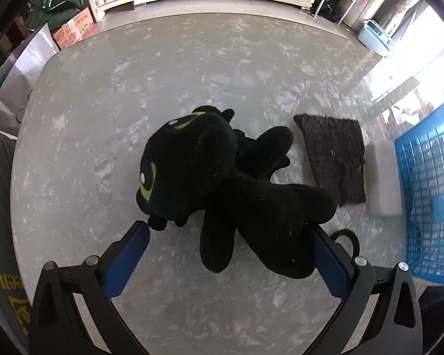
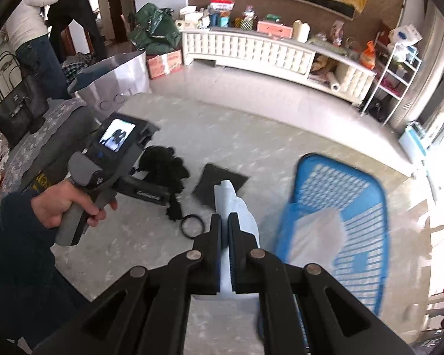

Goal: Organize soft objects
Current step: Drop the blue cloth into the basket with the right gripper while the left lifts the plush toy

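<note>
A black plush dragon [image 1: 222, 183] with green eyes lies on the marble table [image 1: 103, 118]. My left gripper [image 1: 231, 230] is open, its blue pads on either side of the plush's lower body, just short of it. A dark grey felt cloth [image 1: 334, 159] lies to the right of the plush, with a white sponge block [image 1: 383, 180] beside it. My right gripper [image 2: 225, 222] is shut on a white sponge [image 2: 236, 207] and holds it above the table, left of the blue basket [image 2: 340, 207]. The plush [image 2: 165, 162] and cloth [image 2: 219, 177] also show there.
The blue mesh basket [image 1: 429, 192] stands at the table's right edge and holds a white piece [image 2: 316, 233]. A black hair ring [image 2: 192, 224] lies on the table near my left gripper. A white cabinet [image 2: 251, 50] stands across the floor. A person stands at far left.
</note>
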Demonstrator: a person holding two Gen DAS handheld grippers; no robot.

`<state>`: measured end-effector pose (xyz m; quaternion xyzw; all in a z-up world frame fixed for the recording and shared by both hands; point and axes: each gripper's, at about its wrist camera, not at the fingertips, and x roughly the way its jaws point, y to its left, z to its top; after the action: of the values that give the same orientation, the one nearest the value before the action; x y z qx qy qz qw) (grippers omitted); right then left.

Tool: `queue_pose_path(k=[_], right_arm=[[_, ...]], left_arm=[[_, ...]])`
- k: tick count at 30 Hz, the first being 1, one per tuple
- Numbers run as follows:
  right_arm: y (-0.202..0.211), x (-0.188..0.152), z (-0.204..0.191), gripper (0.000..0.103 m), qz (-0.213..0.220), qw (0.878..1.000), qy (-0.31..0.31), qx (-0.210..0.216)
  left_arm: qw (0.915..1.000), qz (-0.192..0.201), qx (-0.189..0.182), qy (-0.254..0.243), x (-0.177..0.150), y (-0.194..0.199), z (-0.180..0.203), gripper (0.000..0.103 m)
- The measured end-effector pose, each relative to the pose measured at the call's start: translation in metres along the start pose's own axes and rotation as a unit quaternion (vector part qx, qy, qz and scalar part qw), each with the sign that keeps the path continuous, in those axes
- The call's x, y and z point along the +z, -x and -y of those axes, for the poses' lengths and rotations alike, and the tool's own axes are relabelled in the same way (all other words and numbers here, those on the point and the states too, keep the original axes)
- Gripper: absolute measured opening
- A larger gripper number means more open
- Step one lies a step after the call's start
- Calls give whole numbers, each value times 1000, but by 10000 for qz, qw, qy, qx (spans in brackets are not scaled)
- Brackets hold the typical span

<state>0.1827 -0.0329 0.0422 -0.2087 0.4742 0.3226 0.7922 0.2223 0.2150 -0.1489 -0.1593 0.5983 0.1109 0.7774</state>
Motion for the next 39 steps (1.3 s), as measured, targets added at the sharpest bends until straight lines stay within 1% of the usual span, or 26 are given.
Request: queue_pose_path(k=[4, 9, 13, 16, 18, 20, 22, 25, 27, 28, 32, 35, 39], right_arm=[[3, -3, 20, 4, -60, 9996, -33, -288], [-6, -15, 47, 4, -266, 9979, -139, -572], [-17, -27, 65, 4, -483, 9961, -281, -679], [-28, -34, 79, 4, -700, 9943, -353, -720], [-32, -36, 85, 4, -822, 9931, -398, -733], [-40, -40, 90, 4, -939, 9919, -428, -740], [-46, -42, 95, 4, -1024, 9909, -429, -760], [-56, -47, 103, 4, -1168, 9896, -408, -731], [-60, -49, 106, 4, -1240, 9892, -438, -648], [-63, -50, 106, 4, -1274, 9890, -461, -598], [-71, -55, 111, 4, -1423, 9873, -468, -527], [-81, -60, 114, 4, -1565, 9854, -517, -424], [-91, -62, 119, 4, -1680, 9830, -606, -437]], left_arm=[[9999, 6, 82, 79, 10, -2, 6, 103], [9997, 103, 102, 175, 12, 1, 11, 103], [9995, 231, 107, 209, 15, 10, 12, 103], [9989, 204, 11, 416, 17, 12, 4, 103], [9979, 101, 20, 635, 19, 7, -3, 103], [9964, 40, -93, 844, 21, 3, -7, 103], [9943, -13, -124, 1059, 22, 2, -13, 103], [9937, -5, 11, 1122, 27, -5, 0, 103], [9937, -12, 11, 1116, 29, -10, 6, 103], [9936, -48, -17, 1130, 29, -13, 8, 103], [9880, -92, -266, 1519, 30, -18, 5, 103], [9863, -39, -336, 1616, 28, -17, 6, 103], [9850, 53, -382, 1680, 27, -12, 5, 103]])
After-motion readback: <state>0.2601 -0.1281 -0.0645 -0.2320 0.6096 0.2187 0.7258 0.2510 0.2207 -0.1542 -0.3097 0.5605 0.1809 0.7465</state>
